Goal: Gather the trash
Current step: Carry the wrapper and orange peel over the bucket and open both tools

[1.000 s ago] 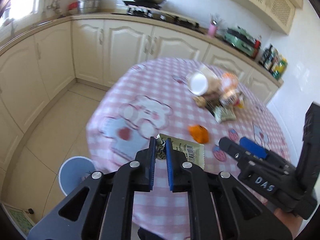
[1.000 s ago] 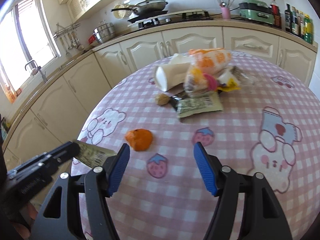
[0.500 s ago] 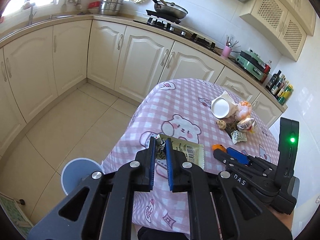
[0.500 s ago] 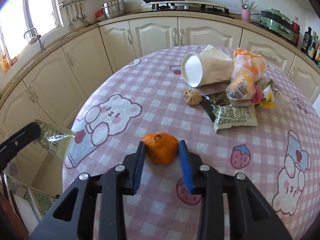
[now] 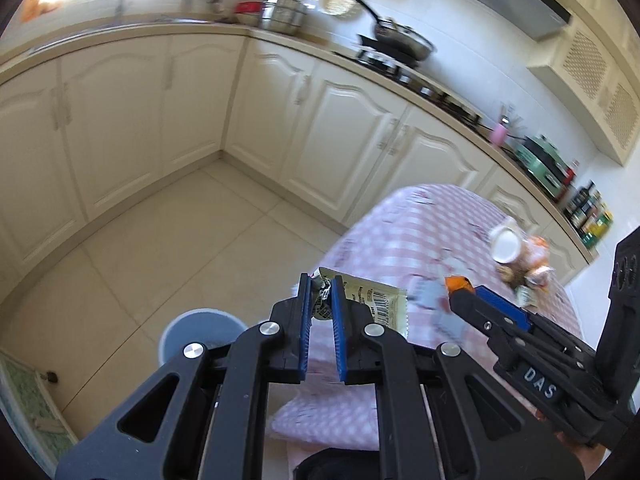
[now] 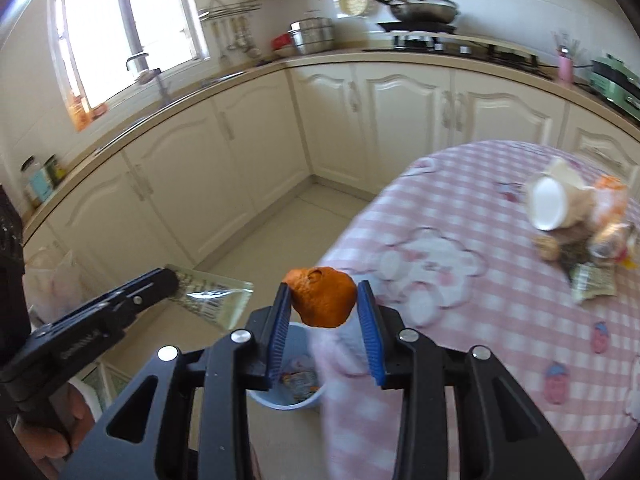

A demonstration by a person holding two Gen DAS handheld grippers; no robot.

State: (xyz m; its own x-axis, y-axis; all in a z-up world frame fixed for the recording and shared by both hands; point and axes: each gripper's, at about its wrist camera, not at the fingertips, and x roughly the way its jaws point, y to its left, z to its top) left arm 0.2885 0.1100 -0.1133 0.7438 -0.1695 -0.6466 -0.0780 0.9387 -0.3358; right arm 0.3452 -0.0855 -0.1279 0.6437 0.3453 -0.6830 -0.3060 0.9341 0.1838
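Observation:
My left gripper (image 5: 320, 284) is shut on a pale yellow snack wrapper (image 5: 374, 298) with a barcode, held in the air past the table's left edge. In the right wrist view that wrapper (image 6: 212, 294) hangs from the left gripper at the left. My right gripper (image 6: 323, 294) is shut on an orange peel (image 6: 323, 296), lifted off the pink checked tablecloth (image 6: 460, 208). A light blue trash bin (image 6: 292, 380) stands on the floor just beneath the peel, partly hidden by my fingers; the same bin (image 5: 196, 330) shows at lower left in the left wrist view.
More trash lies at the table's far right: a tipped white paper cup (image 6: 546, 204), an orange bag (image 6: 610, 200), a green wrapper (image 6: 592, 284) and a brown lump (image 6: 548, 250). Cream cabinets (image 6: 328, 128) run along the walls around beige floor tiles (image 5: 168, 240).
The right gripper shut on the orange peel and lifted it off the table. Both grippers swung left, away from the table and over the floor by the blue bin.

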